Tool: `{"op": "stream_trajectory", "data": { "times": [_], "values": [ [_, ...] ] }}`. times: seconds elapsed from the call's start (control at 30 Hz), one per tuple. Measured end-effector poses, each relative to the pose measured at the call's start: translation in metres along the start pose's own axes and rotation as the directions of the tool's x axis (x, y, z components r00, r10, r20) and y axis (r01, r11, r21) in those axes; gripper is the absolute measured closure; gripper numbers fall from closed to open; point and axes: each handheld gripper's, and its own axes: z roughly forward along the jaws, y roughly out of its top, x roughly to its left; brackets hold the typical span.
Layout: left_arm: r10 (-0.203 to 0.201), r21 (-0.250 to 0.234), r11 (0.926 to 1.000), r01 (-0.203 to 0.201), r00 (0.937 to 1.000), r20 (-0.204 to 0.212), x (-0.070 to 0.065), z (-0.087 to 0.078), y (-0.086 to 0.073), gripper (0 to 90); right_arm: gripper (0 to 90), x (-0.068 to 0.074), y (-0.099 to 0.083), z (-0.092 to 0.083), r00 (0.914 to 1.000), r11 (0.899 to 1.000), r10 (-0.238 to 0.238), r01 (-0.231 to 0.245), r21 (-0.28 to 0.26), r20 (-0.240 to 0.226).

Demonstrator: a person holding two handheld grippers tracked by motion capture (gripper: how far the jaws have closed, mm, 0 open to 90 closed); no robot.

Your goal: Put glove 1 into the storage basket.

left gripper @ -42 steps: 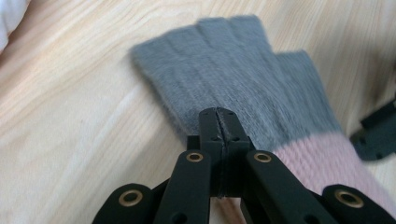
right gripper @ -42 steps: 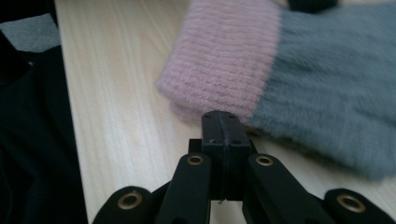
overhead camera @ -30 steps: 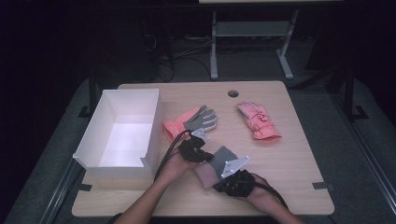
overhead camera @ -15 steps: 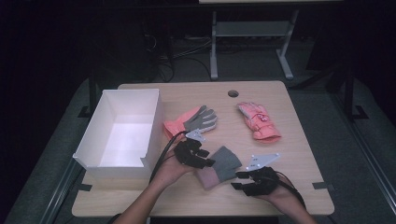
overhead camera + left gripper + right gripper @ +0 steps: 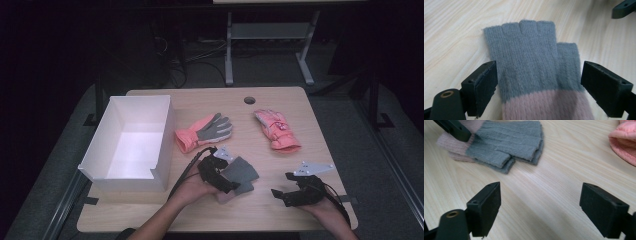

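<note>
The grey and pink knit gloves (image 5: 239, 176) are lying stacked flat on the surface (image 5: 260, 212), toward six o'clock, no longer being gripped. The left gripper (image 5: 227, 186) is sitting over their pink cuff end, its jaws having just been opening; they are now standing wide with the gloves between them but unpressed. The right gripper (image 5: 281, 195) is pulling away toward four o'clock, its jaws having just been opening too, with nothing but bare wood between them. This suggests the pair is now matched and released, probably ready for lifting. At nine o'clock the white box (image 5: 102, 150) is sitting empty. A coral and grey glove (image 5: 202, 131) and a pink glove (image 5: 276, 129) are waiting toward twelve o'clock.
</note>
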Motion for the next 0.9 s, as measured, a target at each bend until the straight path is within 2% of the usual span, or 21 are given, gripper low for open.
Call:
{"op": "stream_trajectory", "data": {
  "times": [0.1,0.13,0.17,0.2,0.27,0.33,0.4,0.57,0.7,0.83,0.9],
  "values": [
    [0.011,0.019,0.9998,-0.011,0.9999,-0.011,0.002,0.003,0.0,13.5,15.5,0.0,-0.001,0.001,1.0,1.0,-0.002,0.002,-0.001,0.01],
    [0.009,0.021,0.9998,-0.008,0.9999,-0.012,0.002,0.005,0.001,13.5,15.1,0.0,-0.001,0.001,1.0,1.0,-0.003,0.003,-0.001,0.009],
    [-0.012,0.019,0.9997,0.012,0.9998,-0.018,0.001,0.01,0.0,13.4,15.0,0.0,-0.002,0.001,0.9999,1.0,0.002,-0.002,0.005,0.014],
    [0.005,0.038,0.9993,-0.004,0.9997,-0.025,0.001,0.011,0.0,13.4,15.0,0.0,-0.002,0.001,0.9999,1.0,-0.001,0.001,0.007,0.016],
    [-0.008,0.035,0.9994,0.009,0.9996,-0.028,0.0,0.015,-0.002,13.0,14.8,-0.001,-0.003,0.001,0.9998,1.0,-0.002,0.001,0.004,0.019],
    [0.008,0.053,0.9986,-0.006,0.9995,-0.032,0.001,0.016,-0.003,12.9,14.8,-0.001,-0.002,0.001,0.9998,1.0,-0.001,0.001,0.001,0.019],
    [-0.007,0.044,0.999,0.008,0.9994,-0.033,0.001,0.017,-0.004,12.8,14.8,-0.001,-0.002,0.001,0.9998,1.0,0.001,-0.001,0.002,0.021],
    [0.003,0.057,0.9984,-0.002,0.9995,-0.03,0.002,0.019,-0.006,12.8,14.8,-0.001,-0.002,0.002,0.9997,1.0,0.002,-0.002,0.006,0.026],
    [-0.019,0.047,0.9987,0.02,0.9996,-0.021,0.003,0.021,-0.008,12.9,14.7,-0.001,-0.002,0.001,0.9994,1.0,-0.004,0.005,-0.003,0.033],
    [-0.011,0.055,0.9984,0.013,0.9995,-0.029,0.001,0.02,-0.007,14.3,14.8,-0.001,-0.002,0.002,0.9994,1.0,-0.001,0.001,0.002,0.035],
    [-0.003,0.06,0.9982,0.004,0.9998,-0.022,0.0,0.02,-0.006,18.5,14.8,-0.001,-0.002,0.002,0.9992,1.0,-0.002,0.002,0.002,0.039]
  ]
}}
